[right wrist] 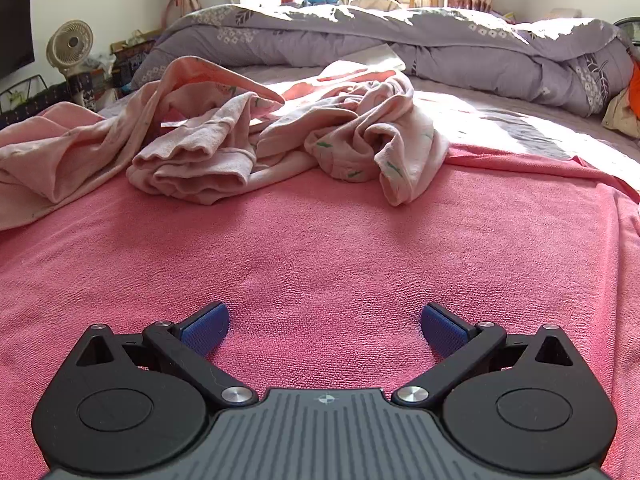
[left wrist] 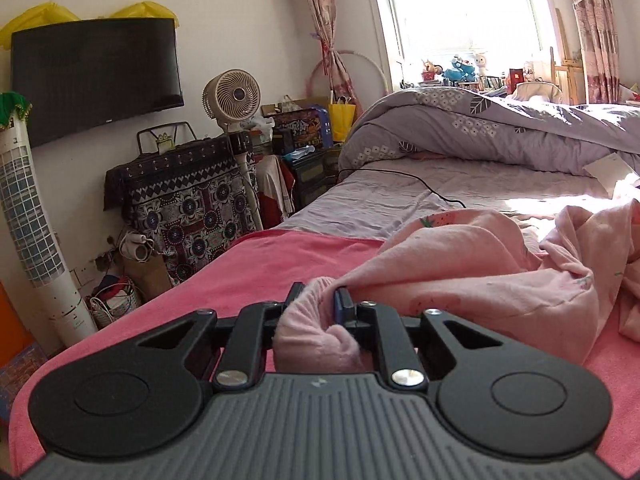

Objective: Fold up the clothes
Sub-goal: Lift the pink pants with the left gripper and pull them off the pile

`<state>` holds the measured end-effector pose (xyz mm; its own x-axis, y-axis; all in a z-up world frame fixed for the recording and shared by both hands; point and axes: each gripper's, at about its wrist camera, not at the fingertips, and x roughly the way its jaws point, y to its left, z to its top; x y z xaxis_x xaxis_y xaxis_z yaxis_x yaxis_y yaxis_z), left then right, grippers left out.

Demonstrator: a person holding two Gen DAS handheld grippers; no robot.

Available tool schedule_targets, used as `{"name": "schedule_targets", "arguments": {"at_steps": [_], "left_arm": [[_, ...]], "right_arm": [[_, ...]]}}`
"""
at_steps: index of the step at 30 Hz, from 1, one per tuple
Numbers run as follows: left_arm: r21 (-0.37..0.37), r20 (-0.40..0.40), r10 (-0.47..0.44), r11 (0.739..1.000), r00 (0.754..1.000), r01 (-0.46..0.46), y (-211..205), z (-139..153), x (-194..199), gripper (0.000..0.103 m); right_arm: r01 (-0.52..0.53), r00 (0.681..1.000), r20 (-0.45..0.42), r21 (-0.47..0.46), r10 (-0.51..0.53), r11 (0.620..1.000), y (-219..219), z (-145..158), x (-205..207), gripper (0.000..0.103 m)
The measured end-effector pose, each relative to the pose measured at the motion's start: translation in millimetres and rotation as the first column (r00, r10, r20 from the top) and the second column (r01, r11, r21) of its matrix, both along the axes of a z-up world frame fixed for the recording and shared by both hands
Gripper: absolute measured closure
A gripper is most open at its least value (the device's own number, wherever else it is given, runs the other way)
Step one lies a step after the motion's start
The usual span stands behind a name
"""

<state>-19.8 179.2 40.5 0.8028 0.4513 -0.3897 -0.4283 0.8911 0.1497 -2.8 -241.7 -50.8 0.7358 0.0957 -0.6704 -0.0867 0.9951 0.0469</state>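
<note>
- Right now the left claw (left wrist: 320,300) is clamped almost fully closed on a bunched edge of the pink garment (left wrist: 460,264), cloth bulging out between its fingers.
- That garment trails off to the right, over the pink towel (left wrist: 280,264) spread on the bed (left wrist: 380,200).
- Over on the other side, the right claw (right wrist: 325,326) hangs wide open above bare towel, blue pads (right wrist: 206,328) gripping nothing.
- Crumpled clothing lies in a heap well ahead of it, near the rolled purple duvet (right wrist: 440,40).
</note>
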Motion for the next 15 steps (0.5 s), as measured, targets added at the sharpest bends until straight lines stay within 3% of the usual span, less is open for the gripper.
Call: {"name": "schedule_targets", "arguments": {"at_steps": [7,13,15], "left_arm": [[0.020,0.062,0.008,1.000,0.998,-0.009,19.0,19.5,-51.3,0.085],[0.068,0.087,-0.092,0.994,0.992,0.086,24.2,42.1,-106.4,0.085],[0.098,0.067,-0.136,0.987,0.989,0.129,22.7,39.6,-121.8,0.082]], "right_arm": [[0.003,1.000,0.001,-0.004,-0.003,1.000,0.9,0.1,-0.7,0.000],[0.037,0.999,-0.016,-0.021,-0.038,0.999,7.6,3.0,4.9,0.000],[0.045,0.999,-0.007,0.029,-0.045,0.999,11.9,10.7,-1.5,0.000]]}}
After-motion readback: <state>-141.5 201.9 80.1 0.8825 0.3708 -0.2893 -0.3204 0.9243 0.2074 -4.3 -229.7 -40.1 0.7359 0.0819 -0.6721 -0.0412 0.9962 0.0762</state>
